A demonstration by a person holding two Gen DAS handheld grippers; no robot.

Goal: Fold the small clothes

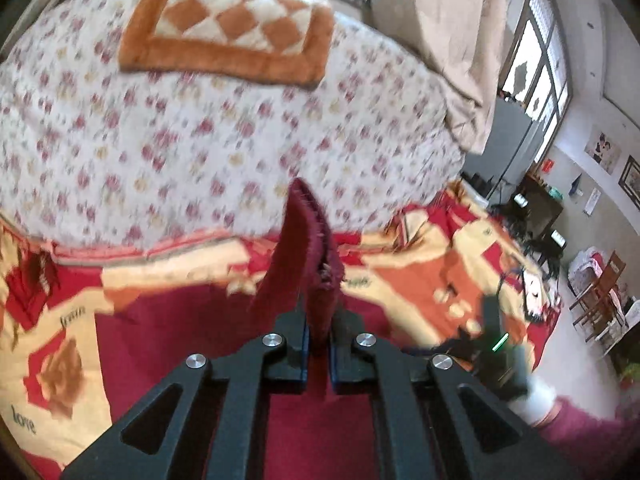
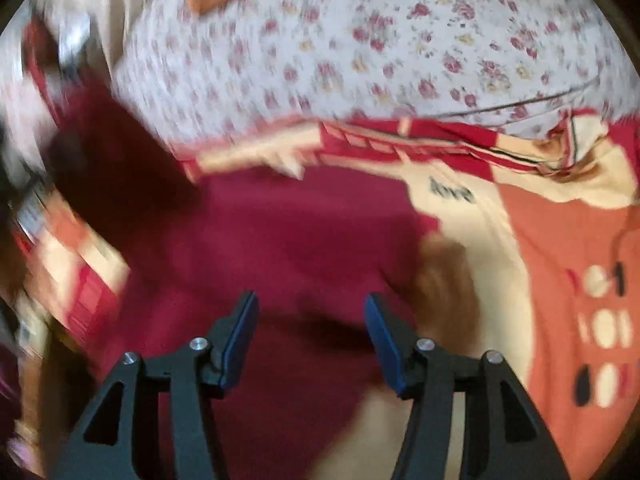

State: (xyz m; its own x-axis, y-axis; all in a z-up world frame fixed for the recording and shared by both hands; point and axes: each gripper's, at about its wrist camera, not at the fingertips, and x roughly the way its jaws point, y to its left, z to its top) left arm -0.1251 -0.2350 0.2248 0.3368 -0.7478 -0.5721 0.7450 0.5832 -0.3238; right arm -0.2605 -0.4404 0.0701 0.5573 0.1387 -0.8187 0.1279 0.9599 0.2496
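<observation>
A small dark red garment [image 1: 308,248] lies on a red, cream and orange patterned bedspread [image 1: 60,360]. My left gripper [image 1: 318,320] is shut on a fold of the garment, which stands up between the fingers. In the right wrist view the same garment [image 2: 288,240] spreads flat under my right gripper [image 2: 310,312], which is open and empty just above the cloth. The right wrist view is blurred. The right gripper also shows at the right of the left wrist view [image 1: 500,352], blurred.
A floral quilt [image 1: 160,132] is heaped behind the garment, with an orange checked blanket [image 1: 228,24] folded on top. A beige curtain [image 1: 452,40] hangs at the right. Beyond the bed edge stand a desk and wooden chairs [image 1: 600,292].
</observation>
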